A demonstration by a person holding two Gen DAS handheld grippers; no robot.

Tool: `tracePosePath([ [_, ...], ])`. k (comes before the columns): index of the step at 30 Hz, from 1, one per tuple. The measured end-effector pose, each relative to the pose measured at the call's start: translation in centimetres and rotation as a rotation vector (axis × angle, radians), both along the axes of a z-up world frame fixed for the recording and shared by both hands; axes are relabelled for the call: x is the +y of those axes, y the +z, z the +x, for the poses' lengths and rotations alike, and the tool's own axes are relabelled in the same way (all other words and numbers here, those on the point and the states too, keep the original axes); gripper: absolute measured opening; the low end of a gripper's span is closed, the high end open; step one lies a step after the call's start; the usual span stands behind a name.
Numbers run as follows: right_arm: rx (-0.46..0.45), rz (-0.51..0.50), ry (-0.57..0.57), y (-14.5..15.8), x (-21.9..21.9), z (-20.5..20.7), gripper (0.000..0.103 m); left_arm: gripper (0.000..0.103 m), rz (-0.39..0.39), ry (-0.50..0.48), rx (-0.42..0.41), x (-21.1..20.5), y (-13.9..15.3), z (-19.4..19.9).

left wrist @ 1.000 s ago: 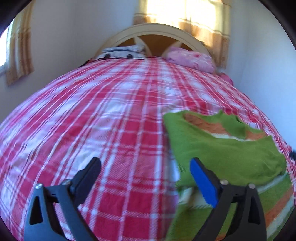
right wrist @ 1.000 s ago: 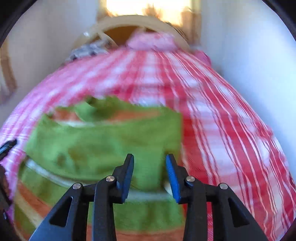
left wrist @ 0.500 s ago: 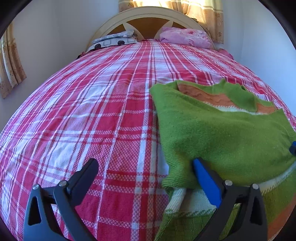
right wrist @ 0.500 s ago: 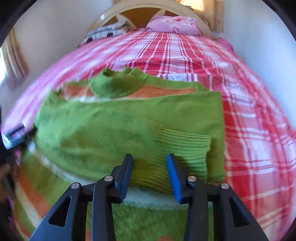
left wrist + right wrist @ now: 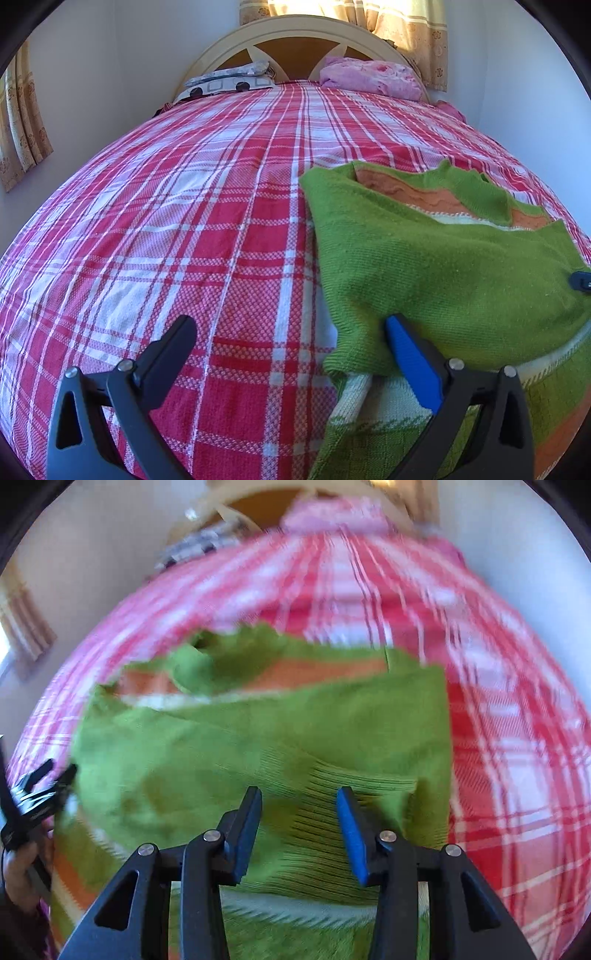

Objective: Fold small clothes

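Hovering with both tongs released, we grip nothing: the left gripper (image 5: 290,338) gapes wide over the bedspread (image 5: 184,229), its blue finger at 3 o'clock touching the sweater (image 5: 443,280) edge, probably ready to take that side. Our right gripper (image 5: 297,818) sits part open over the ribbed cuff (image 5: 332,812) of the sleeves, laid across the sweater's body. Pillows (image 5: 369,77) lie at 12 o'clock.

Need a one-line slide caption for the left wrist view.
Open left gripper at the edge of a part-folded green sweater on a red plaid bedspread.
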State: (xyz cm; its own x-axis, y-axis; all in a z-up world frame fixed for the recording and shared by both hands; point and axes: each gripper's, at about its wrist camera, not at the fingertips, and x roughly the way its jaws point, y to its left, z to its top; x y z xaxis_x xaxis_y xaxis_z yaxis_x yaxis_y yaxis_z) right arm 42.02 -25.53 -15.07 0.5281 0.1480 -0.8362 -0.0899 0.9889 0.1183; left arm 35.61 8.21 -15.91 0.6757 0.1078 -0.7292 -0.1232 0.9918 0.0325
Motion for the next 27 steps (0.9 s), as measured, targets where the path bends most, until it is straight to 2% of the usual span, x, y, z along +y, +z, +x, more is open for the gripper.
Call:
tracePosePath([
  [3, -0.013, -0.014, -0.022, 0.3, -0.4, -0.1, 0.042, 0.103, 0.001, 0.000, -0.002, -0.1, -0.1, 0.0],
  [6, -0.072, -0.129, -0.041, 1.4, -0.1, -1.4, 0.044, 0.103, -0.013, 0.001, -0.001, -0.1, -0.1, -0.1],
  [8, -0.124, -0.078, -0.001, 2.5, 0.2, -3.4, 0.045, 0.103, -0.026, 0.002, -0.003, 0.0, -0.1, -0.1],
  [10, -0.125, -0.047, 0.050, 2.3, 1.0, -4.9, 0.050, 0.103, -0.032, 0.003, -0.005, 0.0, -0.2, -0.2],
  [13, -0.082, -0.137, 0.090, 0.5, 2.5, -5.2, 0.050, 0.103, -0.021, 0.003, -0.009, 0.0, -0.1, -0.2],
  [17, -0.061, -0.066, 0.047, 0.1, 1.2, -5.0, 0.050, 0.103, -0.029, 0.002, -0.007, 0.0, -0.1, -0.2],
  [21, -0.075, -0.096, 0.058, 0.1, 1.2, -5.6, 0.050, 0.103, -0.071, -0.008, -0.005, 0.3, 0.0, -0.6],
  [23, -0.082, -0.076, 0.047, 0.5, 1.1, -5.9, 0.050, 0.103, -0.087, -0.007, -0.008, 0.5, 0.3, -1.2],
  [27, -0.083, -0.057, 0.030, 0.7, 0.6, -6.4, 0.050, 0.103, -0.026, -0.016, -0.045, -0.5, 1.1, -2.7],
])
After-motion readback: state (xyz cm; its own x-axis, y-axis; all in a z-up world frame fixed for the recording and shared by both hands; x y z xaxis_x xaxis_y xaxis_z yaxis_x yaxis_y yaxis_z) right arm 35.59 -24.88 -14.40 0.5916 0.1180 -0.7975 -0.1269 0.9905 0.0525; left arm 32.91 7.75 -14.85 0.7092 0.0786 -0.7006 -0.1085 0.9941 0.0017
